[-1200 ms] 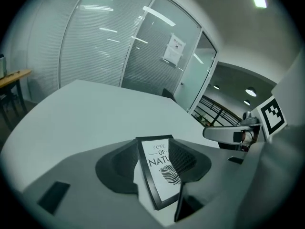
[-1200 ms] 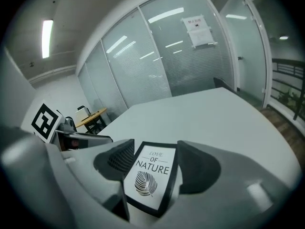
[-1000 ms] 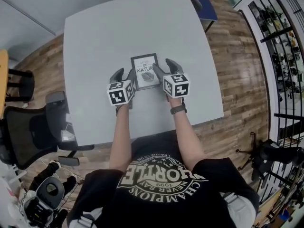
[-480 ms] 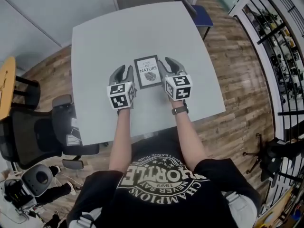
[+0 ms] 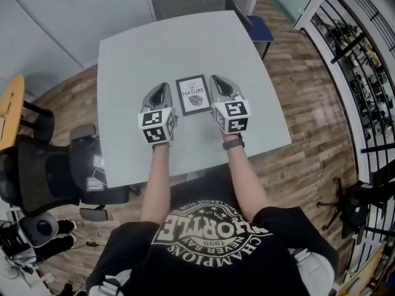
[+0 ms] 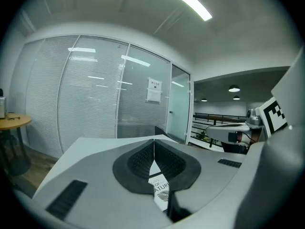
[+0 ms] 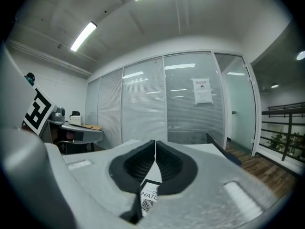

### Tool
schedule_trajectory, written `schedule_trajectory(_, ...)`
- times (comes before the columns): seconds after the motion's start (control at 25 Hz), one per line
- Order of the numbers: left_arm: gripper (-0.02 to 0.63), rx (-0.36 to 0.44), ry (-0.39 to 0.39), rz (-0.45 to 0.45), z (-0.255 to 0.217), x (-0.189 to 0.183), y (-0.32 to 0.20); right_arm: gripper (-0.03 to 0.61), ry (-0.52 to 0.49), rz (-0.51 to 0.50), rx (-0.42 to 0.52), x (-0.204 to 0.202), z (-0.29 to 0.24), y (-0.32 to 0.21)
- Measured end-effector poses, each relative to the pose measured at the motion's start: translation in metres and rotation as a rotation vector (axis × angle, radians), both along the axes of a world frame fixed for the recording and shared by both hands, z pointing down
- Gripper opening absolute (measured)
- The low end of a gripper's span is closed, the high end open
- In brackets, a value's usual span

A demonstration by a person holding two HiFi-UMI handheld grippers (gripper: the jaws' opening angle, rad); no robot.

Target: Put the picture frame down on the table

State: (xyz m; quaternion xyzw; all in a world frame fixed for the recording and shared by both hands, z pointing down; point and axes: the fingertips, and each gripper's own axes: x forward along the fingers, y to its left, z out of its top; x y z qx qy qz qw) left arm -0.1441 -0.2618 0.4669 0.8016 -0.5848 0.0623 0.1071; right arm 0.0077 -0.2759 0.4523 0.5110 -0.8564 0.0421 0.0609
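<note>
The picture frame (image 5: 192, 95), black-edged with a white print reading "NATURE", lies flat on the grey table (image 5: 136, 54) between my two grippers. My left gripper (image 5: 162, 87) sits just left of the frame, shut, with nothing between its jaws. My right gripper (image 5: 215, 79) sits just right of it, also shut and empty. In the left gripper view the jaw tips (image 6: 153, 142) meet, and the frame (image 6: 161, 190) shows below them. In the right gripper view the jaw tips (image 7: 155, 142) meet above the frame (image 7: 148, 197).
A black office chair (image 5: 43, 177) stands off the table's left front corner. A blue-seated chair (image 5: 256, 26) is at the far right corner. A round wooden table (image 5: 9, 113) is at the left and a black railing (image 5: 358, 60) at the right. Glass partition walls lie beyond.
Both grippers had open jaws against the frame's sides; now both are shut and slightly clear of it. The frame lies on the table.
</note>
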Motion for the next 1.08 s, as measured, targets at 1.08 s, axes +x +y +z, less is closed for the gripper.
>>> schedule_trajectory(1.08, 0.006, 0.06, 0.025, -0.016, -0.02, 0.001, 0.021, -0.002, -0.002, 0.04, 0.039, 0.01, -0.014, 0.023)
